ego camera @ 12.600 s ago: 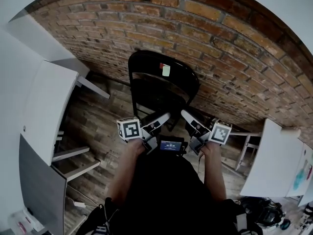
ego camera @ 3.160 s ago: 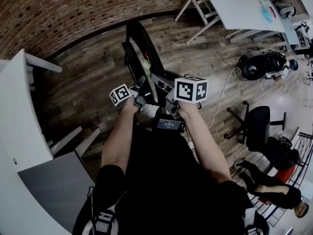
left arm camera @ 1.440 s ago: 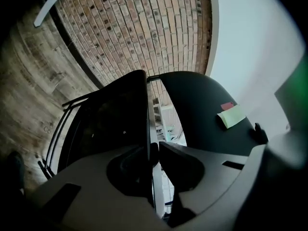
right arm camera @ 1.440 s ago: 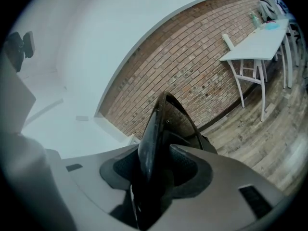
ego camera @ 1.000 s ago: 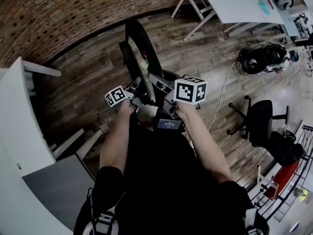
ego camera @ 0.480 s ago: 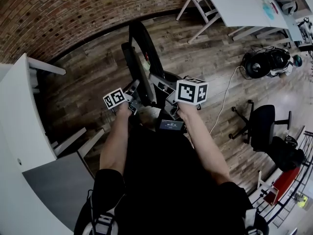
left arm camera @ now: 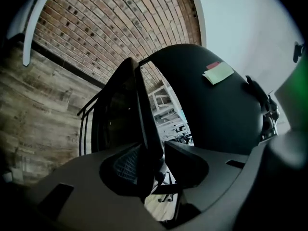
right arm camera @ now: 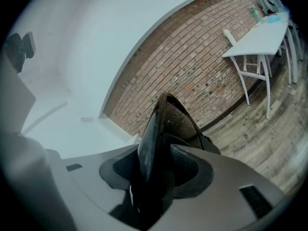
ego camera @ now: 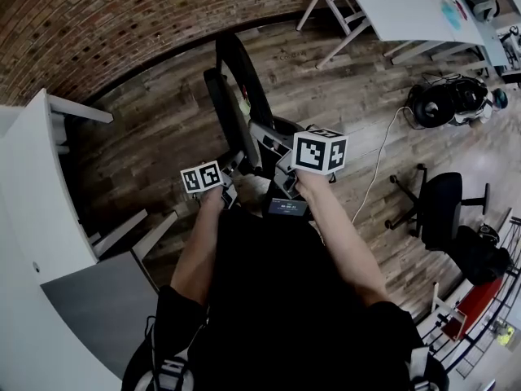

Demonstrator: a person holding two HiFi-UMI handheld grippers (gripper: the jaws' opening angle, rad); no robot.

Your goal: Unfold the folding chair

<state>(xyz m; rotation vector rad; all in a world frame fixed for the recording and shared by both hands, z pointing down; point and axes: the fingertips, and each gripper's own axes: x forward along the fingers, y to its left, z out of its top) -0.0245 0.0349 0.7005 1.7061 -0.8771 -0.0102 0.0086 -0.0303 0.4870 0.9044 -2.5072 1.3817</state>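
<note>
My right hand-held gripper is clamped on the thin black edge of the folding chair, with both pads pressing on it. My left hand-held gripper has just been opening its jaws. They stand partly apart, and the chair's frame bar runs between them, against one pad with a gap at the other. The chair stands folded and edge-on on the wooden floor right in front of me, with the brick wall beyond it and a white counter off to my right. A pale green label sits on its dark panel.
</note>
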